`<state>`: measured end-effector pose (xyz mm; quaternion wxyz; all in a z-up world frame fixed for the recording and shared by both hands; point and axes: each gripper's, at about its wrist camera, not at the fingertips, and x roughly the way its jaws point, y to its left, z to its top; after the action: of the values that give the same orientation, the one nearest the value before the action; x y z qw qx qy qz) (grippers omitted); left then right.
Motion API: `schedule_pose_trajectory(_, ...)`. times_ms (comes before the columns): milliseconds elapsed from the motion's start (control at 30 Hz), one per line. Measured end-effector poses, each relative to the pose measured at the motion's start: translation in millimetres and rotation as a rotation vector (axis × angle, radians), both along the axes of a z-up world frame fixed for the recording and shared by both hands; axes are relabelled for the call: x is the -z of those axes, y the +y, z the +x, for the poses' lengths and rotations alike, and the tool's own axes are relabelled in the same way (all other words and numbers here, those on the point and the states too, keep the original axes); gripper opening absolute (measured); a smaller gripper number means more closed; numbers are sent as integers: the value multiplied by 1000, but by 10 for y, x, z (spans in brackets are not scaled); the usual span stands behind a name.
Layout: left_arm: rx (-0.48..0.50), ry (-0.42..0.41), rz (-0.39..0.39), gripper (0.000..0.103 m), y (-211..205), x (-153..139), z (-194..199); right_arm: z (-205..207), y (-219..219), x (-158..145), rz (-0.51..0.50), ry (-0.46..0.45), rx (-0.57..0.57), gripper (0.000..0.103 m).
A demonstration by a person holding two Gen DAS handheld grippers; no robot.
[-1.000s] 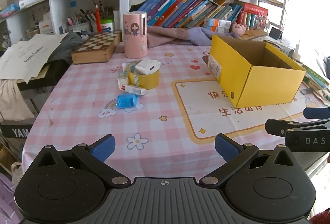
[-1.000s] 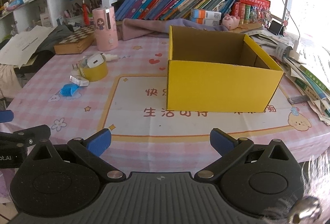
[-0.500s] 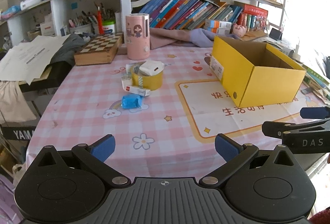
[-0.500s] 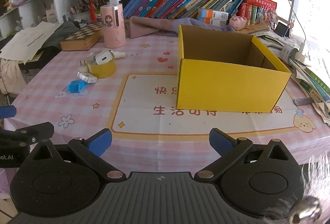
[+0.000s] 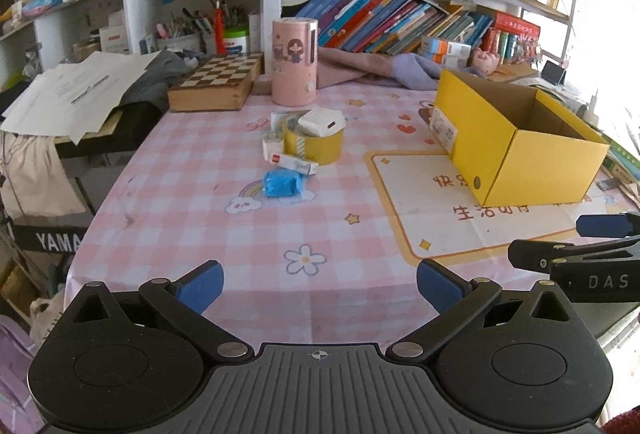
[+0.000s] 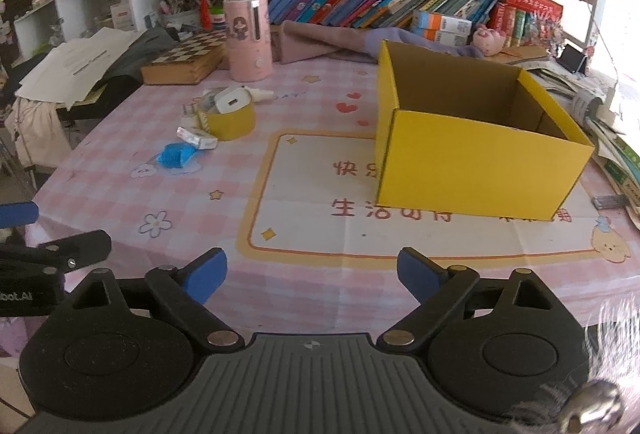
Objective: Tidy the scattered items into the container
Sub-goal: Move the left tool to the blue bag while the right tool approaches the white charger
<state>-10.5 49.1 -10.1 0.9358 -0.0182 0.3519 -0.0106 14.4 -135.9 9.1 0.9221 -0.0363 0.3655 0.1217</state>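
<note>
The yellow box (image 6: 472,154) stands open-topped on the right of the counter (image 6: 304,242), nothing visible inside it. Well to its left the scattered items cluster: a yellow tape roll (image 5: 316,148) with a white charger (image 5: 321,122) resting on it, a small white packet (image 5: 296,165) against its base, and a blue wrapped piece (image 5: 281,185) just nearer. Open cloth lies between cluster and box. Above the counter's near edge, the left hand-held gripper (image 5: 320,284) has its jaws apart and empty; the right hand-held gripper (image 6: 312,274), jaws just closing slightly, stands apart with nothing between them.
</note>
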Motion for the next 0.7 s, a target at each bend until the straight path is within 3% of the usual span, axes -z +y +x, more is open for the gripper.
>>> schedule_pose_trajectory(700, -71, -7, 17, 103, 276, 5, 17, 251, 410, 26, 8, 5, -121, 93)
